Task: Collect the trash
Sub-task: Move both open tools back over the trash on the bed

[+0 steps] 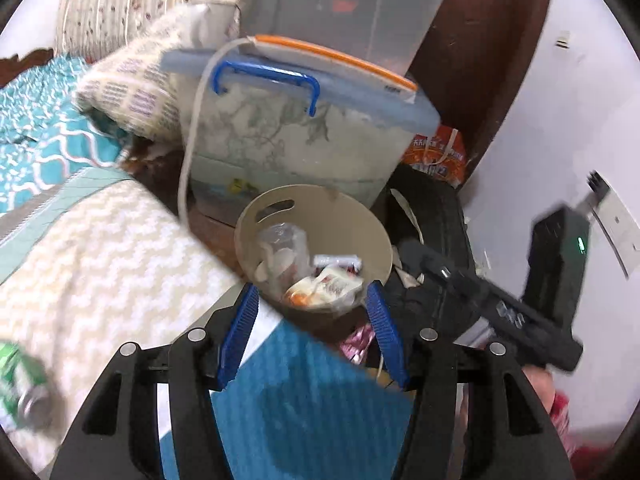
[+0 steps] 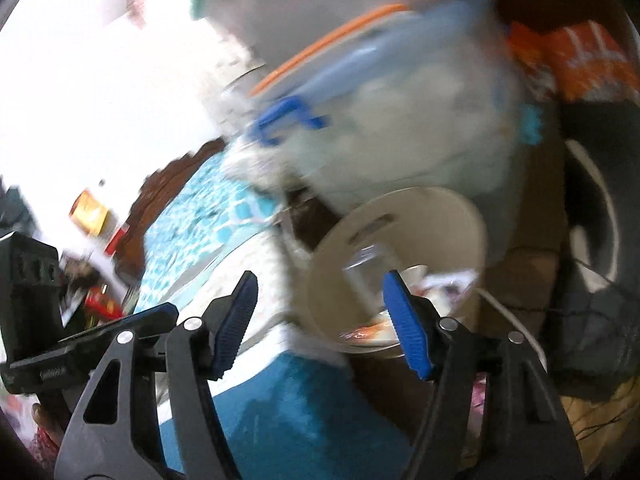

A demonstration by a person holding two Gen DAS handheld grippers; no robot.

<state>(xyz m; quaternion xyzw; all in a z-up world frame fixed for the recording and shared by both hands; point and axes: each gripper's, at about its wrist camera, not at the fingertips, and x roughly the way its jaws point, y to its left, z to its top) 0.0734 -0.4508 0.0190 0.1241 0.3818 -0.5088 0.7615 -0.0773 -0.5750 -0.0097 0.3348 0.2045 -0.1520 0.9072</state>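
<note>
Beside the bed, the bin holds the trash. Your left gripper and right gripper hover above it, fingers spread, nothing between them.

Black left claw, ribbed blue pads, silver pivot screws
</note>
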